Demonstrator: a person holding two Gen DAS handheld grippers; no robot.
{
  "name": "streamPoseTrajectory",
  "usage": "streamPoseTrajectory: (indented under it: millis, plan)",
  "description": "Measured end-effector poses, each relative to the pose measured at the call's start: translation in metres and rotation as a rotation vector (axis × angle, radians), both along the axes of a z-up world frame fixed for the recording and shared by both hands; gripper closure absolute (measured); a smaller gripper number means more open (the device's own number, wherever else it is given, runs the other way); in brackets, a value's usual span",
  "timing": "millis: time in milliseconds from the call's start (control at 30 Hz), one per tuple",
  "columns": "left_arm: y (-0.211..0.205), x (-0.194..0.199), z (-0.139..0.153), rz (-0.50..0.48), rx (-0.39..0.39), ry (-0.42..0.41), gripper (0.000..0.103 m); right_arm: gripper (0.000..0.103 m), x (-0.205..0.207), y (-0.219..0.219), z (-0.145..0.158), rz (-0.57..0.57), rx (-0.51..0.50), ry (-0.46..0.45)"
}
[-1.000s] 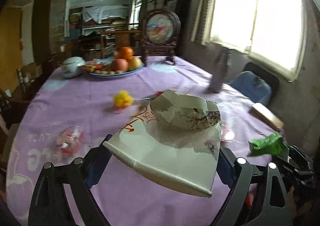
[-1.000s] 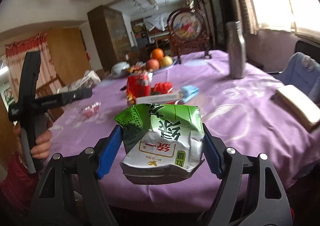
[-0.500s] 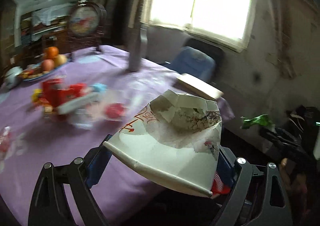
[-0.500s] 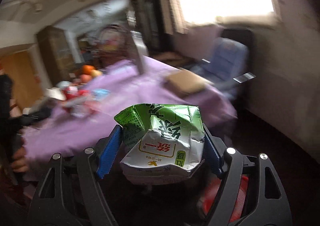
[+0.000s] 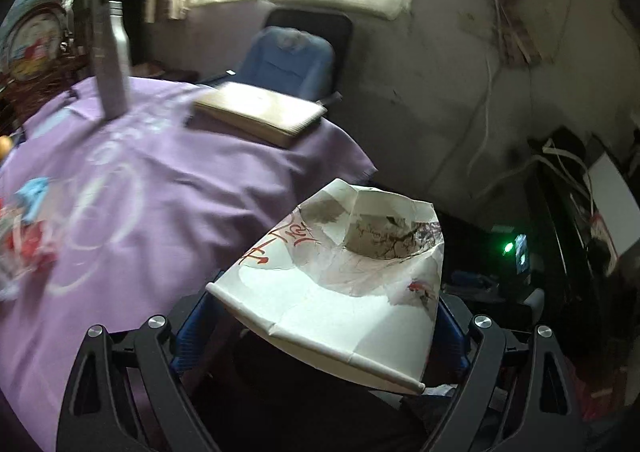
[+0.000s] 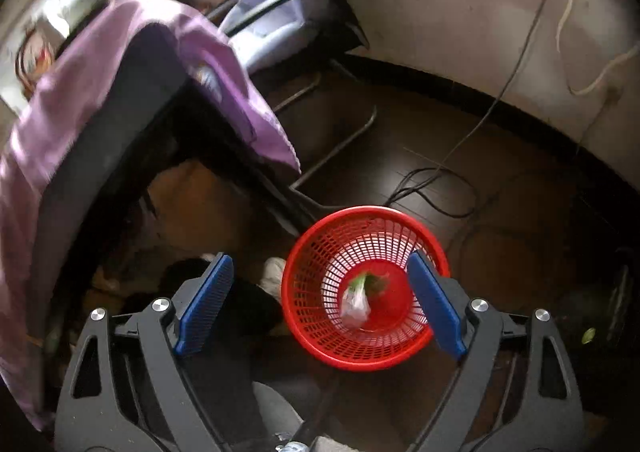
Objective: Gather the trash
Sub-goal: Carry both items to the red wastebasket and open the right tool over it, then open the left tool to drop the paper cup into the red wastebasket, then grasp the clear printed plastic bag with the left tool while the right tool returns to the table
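Floor basket point(image 6: 362, 288), carton point(image 6: 356, 298) btwn fingers point(image 6: 434, 306)

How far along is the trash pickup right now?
Done: the green carton lies in the red basket, and the right gripper is open above it. In hand: the left gripper grips a crumpled paper cup. Left: wrappers remain on the table.

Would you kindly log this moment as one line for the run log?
left tool: shut on crushed paper cup | right tool: open, above red basket | green carton: in basket
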State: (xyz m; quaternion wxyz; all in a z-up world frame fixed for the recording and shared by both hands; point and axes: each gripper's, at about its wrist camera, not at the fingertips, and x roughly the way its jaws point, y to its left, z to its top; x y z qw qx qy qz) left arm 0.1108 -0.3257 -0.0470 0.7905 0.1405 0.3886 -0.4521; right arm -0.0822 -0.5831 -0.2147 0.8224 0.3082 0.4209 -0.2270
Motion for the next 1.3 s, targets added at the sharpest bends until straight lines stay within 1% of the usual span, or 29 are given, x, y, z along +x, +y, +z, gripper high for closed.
streamPoseTrajectory:
  millis: [100,167,300,367,433,500,567,700,900,967,1100,1300]
  plan:
    - [-0.030,-0.010,-0.014,-0.050,0.032,0.023,0.013,0.014,-0.024,-0.013,0.014,-0.066,-0.012,-0.060]
    - [-0.054,-0.016,-0.027,-0.093,0.058,0.035,0.013,0.013,-0.034,-0.026,0.020,-0.106,-0.022,-0.091]
    - [-0.100,-0.031,-0.053,-0.172,0.108,0.062,0.013,0.012,-0.055,-0.040,0.027,-0.170,-0.051,-0.123]
    - [-0.125,-0.037,-0.070,-0.212,0.145,0.077,0.013,0.012,-0.060,-0.047,0.026,-0.191,-0.049,-0.129]
    - [-0.146,-0.041,-0.085,-0.235,0.185,0.079,0.012,0.012,-0.065,-0.054,0.021,-0.207,-0.038,-0.130]
    - [-0.160,-0.044,-0.095,-0.239,0.220,0.065,0.011,0.012,-0.068,-0.058,0.017,-0.213,-0.022,-0.130]
    - [-0.167,-0.044,-0.099,-0.228,0.238,0.055,0.006,0.012,-0.073,-0.061,0.014,-0.215,-0.012,-0.131]
    - [-0.163,-0.042,-0.097,-0.203,0.232,0.041,0.006,0.012,-0.079,-0.059,0.015,-0.212,-0.020,-0.140]
    - [-0.146,-0.032,-0.079,-0.133,0.206,0.002,0.006,0.012,-0.074,-0.052,0.022,-0.192,-0.019,-0.160]
    - [-0.132,-0.029,-0.070,-0.098,0.189,-0.023,0.006,0.012,-0.070,-0.045,0.028,-0.171,-0.029,-0.164]
    - [-0.104,-0.021,-0.052,-0.035,0.151,-0.043,0.006,0.012,-0.062,-0.028,0.046,-0.122,-0.065,-0.179]
    - [-0.039,-0.008,-0.020,0.102,0.064,-0.064,0.006,0.010,-0.048,0.006,0.078,-0.041,-0.126,-0.214]
